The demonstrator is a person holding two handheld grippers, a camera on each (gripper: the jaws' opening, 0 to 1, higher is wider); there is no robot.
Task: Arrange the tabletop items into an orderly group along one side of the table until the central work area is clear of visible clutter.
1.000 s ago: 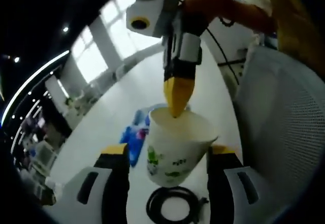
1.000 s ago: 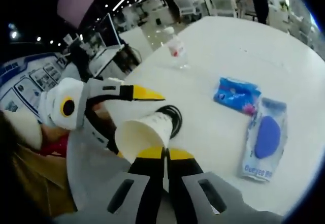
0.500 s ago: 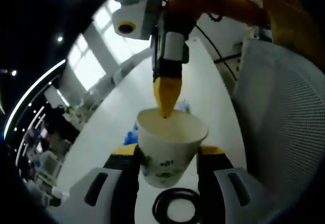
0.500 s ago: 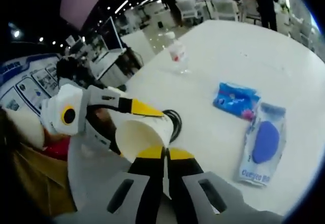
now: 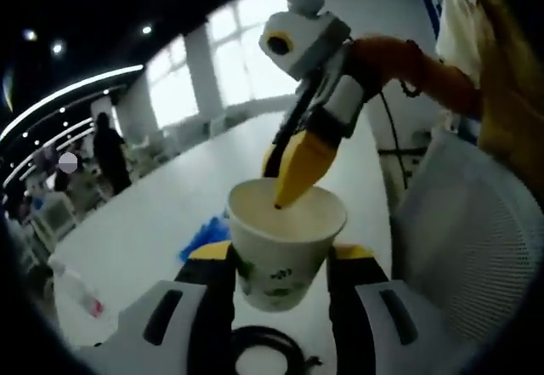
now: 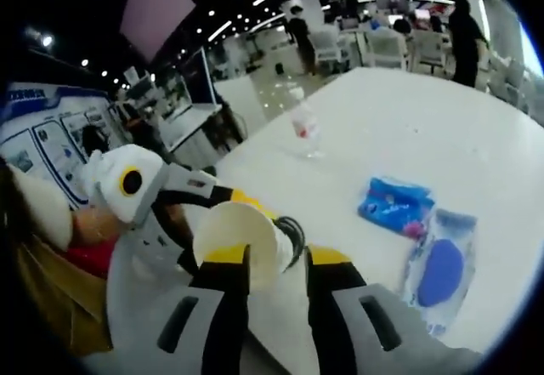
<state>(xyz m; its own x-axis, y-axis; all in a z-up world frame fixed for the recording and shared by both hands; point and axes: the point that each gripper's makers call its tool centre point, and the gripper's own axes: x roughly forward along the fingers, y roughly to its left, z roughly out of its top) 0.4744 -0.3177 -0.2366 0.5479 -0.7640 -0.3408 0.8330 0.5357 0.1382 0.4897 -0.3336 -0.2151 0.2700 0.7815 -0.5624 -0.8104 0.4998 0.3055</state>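
Above the white bench (image 6: 442, 137), the white paper cup with green print (image 5: 283, 243) sits pinched between the left claw's (image 5: 279, 260) jaws; the right claw (image 6: 265, 260) stands spread around its rim. Light and easily crushed, it probably wants gentle pressure mid-wall.

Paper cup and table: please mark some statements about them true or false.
1. The left gripper has its jaws on both sides of the paper cup. True.
2. The cup lies flat on the table. False: it is held up above it.
3. A clear bottle stands on the table. True.
4. The blue packets are inside the cup. False: they lie on the table.
5. The right gripper's jaws are pressed shut. False: they are apart.
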